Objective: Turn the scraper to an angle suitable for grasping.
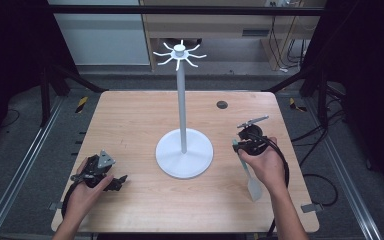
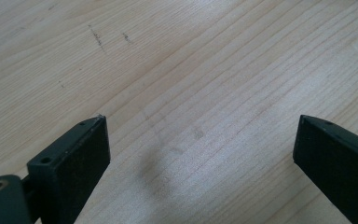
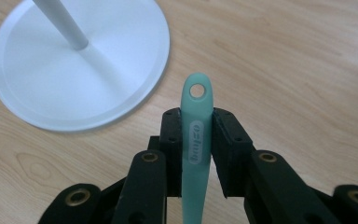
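Note:
A pale teal spatula [image 3: 195, 140] with a hanging hole at its handle end is clamped between the black pads of my right gripper [image 3: 196, 122]. From above, the right gripper [image 1: 238, 145] is held over the table's right side. The spatula's flat blade [image 1: 253, 187] trails back under the hand toward the front edge. To its left stands a white hook stand [image 1: 182, 100], with a round base [image 3: 74, 79] and a ring of hooks [image 1: 179, 52] on top. My left gripper [image 2: 200, 135] rests low at the front left [image 1: 116, 182], its jaws wide apart over bare wood.
The wooden table [image 1: 130, 125] has a dark round grommet hole [image 1: 222, 104] near its back edge. Metal frame rails [image 1: 25, 160] and cables run along the floor on both sides. Shelving stands beyond the far edge.

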`<state>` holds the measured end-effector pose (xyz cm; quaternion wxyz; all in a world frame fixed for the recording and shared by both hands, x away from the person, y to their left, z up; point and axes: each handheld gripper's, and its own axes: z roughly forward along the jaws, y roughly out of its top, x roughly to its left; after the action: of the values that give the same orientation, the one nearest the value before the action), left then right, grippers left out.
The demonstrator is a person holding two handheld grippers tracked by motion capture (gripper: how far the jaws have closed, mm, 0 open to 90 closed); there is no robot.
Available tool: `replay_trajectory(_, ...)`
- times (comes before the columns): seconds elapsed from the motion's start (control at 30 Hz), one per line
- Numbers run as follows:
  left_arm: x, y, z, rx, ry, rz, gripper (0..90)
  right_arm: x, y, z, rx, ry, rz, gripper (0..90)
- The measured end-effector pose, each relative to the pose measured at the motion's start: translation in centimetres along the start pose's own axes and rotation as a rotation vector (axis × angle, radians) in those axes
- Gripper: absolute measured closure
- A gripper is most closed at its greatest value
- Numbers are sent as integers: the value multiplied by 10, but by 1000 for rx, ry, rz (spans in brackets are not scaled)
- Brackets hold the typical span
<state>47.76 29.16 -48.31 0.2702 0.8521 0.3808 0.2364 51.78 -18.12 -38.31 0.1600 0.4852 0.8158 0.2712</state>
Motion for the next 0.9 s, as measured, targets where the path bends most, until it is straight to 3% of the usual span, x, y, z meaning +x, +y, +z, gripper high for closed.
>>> replay_trajectory(0.4,0,0,0,-1,1,-1,35,5,19,-37,-157,-4,-9,748)
replay_trajectory(0.67,0,0,0,-1,1,-1,35,10,27,-47,-244,-9,-10,748)
replay_trajectory(0.9,0,0,0,-1,2,-2,35,12,30,-51,-269,-12,-4,748)
